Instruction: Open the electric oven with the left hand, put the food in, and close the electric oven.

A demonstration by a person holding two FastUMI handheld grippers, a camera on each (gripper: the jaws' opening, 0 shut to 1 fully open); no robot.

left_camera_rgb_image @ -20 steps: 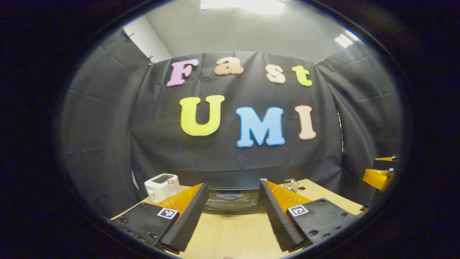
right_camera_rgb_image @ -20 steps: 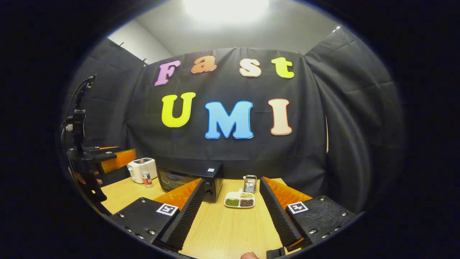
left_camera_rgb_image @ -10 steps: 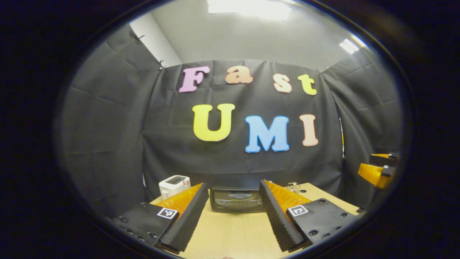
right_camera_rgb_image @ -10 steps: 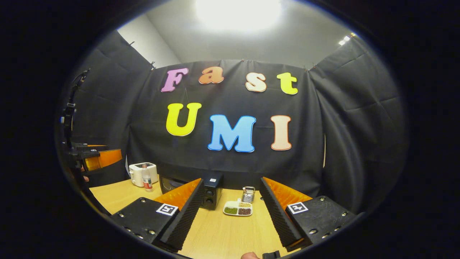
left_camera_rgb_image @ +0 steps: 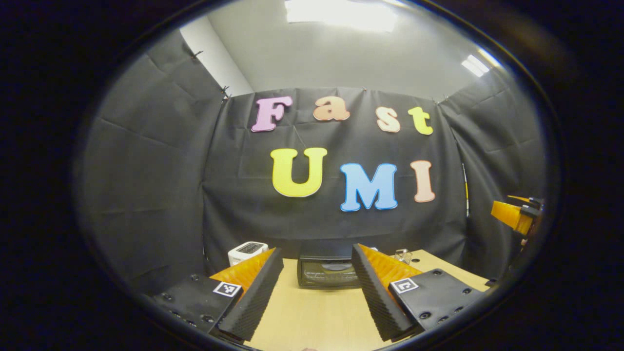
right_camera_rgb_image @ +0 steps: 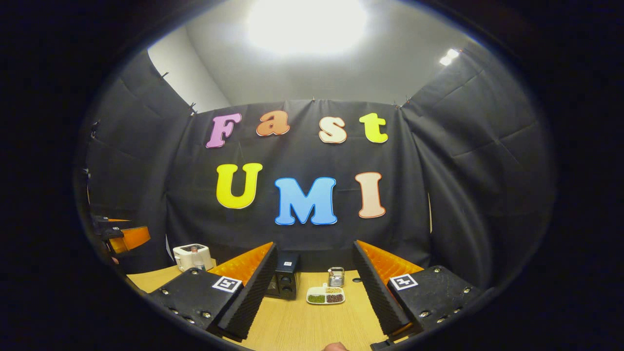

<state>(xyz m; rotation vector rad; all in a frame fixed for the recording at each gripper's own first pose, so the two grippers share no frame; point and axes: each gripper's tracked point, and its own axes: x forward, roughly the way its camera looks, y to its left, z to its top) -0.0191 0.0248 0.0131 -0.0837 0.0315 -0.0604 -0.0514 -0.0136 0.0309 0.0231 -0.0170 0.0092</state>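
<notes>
Evidently nothing is done yet: the electric oven [left_camera_rgb_image: 327, 273] at 12 o'clock on the counter [left_camera_rgb_image: 312, 317] is shut. Both the left gripper [left_camera_rgb_image: 317, 292] and right gripper [right_camera_rgb_image: 314, 297] hold their jaws apart and empty (well short of anything). The food tray [right_camera_rgb_image: 325, 295] sits untouched beside the oven.

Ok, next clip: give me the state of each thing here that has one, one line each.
electric oven: door shut, standing on the table.
food tray: on the table beside the oven, not yet picked up.
left gripper: open, empty, facing the oven.
right gripper: open, empty, facing the tray.
toaster: nothing in its slots that I can see.
</notes>
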